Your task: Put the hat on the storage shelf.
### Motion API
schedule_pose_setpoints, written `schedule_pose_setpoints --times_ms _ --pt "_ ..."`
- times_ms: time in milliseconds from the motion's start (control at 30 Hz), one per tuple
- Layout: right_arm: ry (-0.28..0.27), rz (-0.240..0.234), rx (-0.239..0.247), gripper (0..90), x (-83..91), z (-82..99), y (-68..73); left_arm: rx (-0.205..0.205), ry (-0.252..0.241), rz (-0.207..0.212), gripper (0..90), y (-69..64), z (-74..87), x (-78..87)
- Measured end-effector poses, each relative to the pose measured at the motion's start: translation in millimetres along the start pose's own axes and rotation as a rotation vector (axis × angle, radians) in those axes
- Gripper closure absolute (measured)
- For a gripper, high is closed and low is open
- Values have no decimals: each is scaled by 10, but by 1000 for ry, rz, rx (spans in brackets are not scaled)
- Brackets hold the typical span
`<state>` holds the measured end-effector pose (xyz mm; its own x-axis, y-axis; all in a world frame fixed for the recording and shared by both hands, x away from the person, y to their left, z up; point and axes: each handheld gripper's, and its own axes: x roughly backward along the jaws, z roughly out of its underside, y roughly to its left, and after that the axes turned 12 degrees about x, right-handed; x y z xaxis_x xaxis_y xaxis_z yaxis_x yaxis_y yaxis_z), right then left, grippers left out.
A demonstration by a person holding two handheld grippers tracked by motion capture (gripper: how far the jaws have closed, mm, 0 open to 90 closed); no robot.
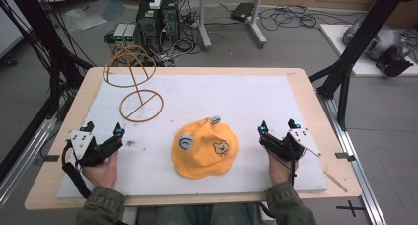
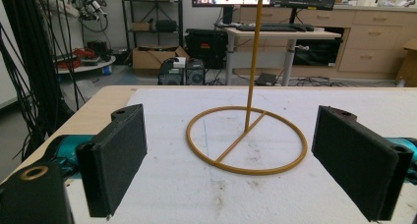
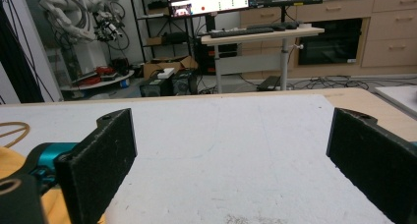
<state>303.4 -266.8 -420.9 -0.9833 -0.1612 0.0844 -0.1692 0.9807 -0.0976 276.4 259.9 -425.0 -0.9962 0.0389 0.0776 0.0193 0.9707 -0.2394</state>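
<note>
A yellow bucket hat [image 1: 204, 148] with small grey ears and a bear patch lies flat on the white board, near the front centre. A wire hat stand [image 1: 135, 82] with a ring base [image 2: 247, 140] and a domed top stands at the back left. My left gripper [image 1: 104, 128] rests at the front left, open and holding nothing, pointing at the stand's base. My right gripper [image 1: 278, 126] sits to the right of the hat, open and holding nothing. In the right gripper view its jaws stand wide apart [image 3: 231, 170], with the hat's yellow edge [image 3: 11, 162] at the lower left.
The white board [image 1: 256, 101] covers a wooden table [image 1: 315, 111]. Black frame posts [image 1: 362, 37] stand at both sides. Computers and cables [image 1: 157, 20] lie on the floor beyond the far edge.
</note>
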Motion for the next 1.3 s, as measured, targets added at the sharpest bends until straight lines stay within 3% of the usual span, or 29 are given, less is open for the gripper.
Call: schedule_pose_setpoints --times_ms 700,933,1067,1167,1300 --pt "-7 -9 -12 43 -7 -21 2 -5 -2 -9 139 23 -6 19" --pt "-12 -51 -13 43 -14 -49 56 8 -2 -13 141 46 -9 31" --pt "-27 -126 12 43 -32 -75 105 8 -1 -15 141 63 -13 38" --pt "-45 -234 18 43 -49 -95 131 14 -3 -17 141 63 -11 33" --pt "-67 -370 68 43 -55 -133 184 16 0 -15 141 68 -11 32"
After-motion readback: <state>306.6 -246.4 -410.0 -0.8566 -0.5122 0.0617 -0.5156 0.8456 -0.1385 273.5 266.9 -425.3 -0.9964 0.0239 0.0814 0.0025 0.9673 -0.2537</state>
